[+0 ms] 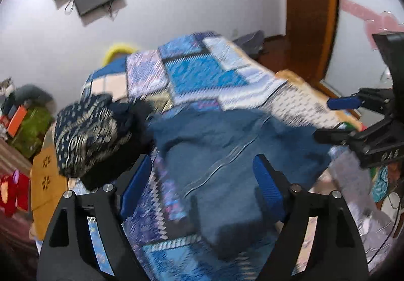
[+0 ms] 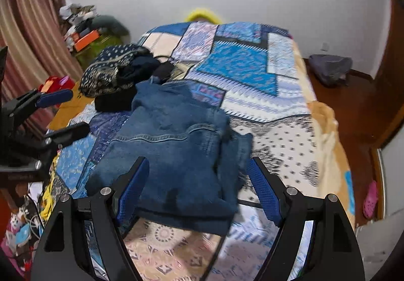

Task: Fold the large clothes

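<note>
A folded pair of blue jeans (image 2: 174,152) lies on the patchwork bedspread (image 2: 255,79); it also shows, blurred, in the left wrist view (image 1: 227,154). My right gripper (image 2: 199,192) is open and empty, its blue pads held above the near edge of the jeans. My left gripper (image 1: 202,192) is open and empty above the jeans. Each gripper shows in the other's view: the left one (image 2: 60,114) at the left edge, the right one (image 1: 338,119) at the right edge, both open.
A pile of folded dark patterned clothes (image 2: 118,74) sits on the bed beyond the jeans, seen also in the left wrist view (image 1: 93,132). A yellow pillow (image 2: 202,14) lies at the head. Clutter (image 2: 83,33) stands left, a wooden floor (image 2: 353,104) right.
</note>
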The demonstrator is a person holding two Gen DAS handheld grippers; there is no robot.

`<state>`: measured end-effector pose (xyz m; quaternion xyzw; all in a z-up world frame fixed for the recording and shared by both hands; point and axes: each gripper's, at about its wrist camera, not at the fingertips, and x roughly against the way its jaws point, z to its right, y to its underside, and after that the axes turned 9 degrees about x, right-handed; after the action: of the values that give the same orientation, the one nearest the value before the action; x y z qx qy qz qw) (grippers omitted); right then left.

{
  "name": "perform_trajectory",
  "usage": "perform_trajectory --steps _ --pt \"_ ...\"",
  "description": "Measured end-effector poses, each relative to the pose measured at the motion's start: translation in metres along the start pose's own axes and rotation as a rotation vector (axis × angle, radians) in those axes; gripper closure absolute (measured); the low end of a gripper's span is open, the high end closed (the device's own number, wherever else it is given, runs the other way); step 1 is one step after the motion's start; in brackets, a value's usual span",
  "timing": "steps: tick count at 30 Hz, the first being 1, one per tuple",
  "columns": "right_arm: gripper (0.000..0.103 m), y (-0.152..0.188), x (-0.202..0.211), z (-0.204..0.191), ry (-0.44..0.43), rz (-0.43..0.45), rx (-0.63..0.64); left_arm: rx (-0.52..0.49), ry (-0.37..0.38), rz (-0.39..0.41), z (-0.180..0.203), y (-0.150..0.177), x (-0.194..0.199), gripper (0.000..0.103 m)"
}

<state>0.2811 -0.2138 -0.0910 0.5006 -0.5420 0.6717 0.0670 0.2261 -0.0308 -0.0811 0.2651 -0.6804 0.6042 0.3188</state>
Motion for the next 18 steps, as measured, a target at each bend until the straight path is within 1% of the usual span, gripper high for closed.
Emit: perform_trajectory --steps 2,4,7,8,10,12,16,18 --pt "0.025 0.002 -0.015 0.003 -0.013 -0.043 -0.011 0.026 -0.013 -0.058 -0.014 0.011 -0.016 0.021" --pt "0.025 0.01 -0.028 0.011 -0.007 -0.092 -0.037 0.048 -0.015 -0.107 -0.022 0.023 -0.032 0.021" --pt "0.025 0.026 -0.04 0.027 0.02 -0.148 -0.072 0.088 0.002 -0.173 -0.029 0.046 -0.053 0.021" --pt "0.025 0.035 -0.045 0.036 -0.002 -0.166 -0.099 0.097 0.014 -0.191 -0.03 0.054 -0.06 0.021" --pt "0.024 0.044 -0.047 0.045 -0.051 -0.179 -0.159 0.111 0.025 -0.187 -0.03 0.063 -0.064 0.021" --pt "0.024 0.045 -0.046 0.047 -0.063 -0.184 -0.179 0.116 0.023 -0.166 -0.03 0.066 -0.062 0.021" --pt "0.024 0.025 -0.038 0.033 -0.025 -0.183 -0.114 0.109 0.011 -0.146 -0.031 0.059 -0.055 0.021" --pt "0.023 0.013 -0.039 0.029 -0.035 -0.17 -0.091 0.12 0.011 -0.136 -0.036 0.053 -0.053 0.021"
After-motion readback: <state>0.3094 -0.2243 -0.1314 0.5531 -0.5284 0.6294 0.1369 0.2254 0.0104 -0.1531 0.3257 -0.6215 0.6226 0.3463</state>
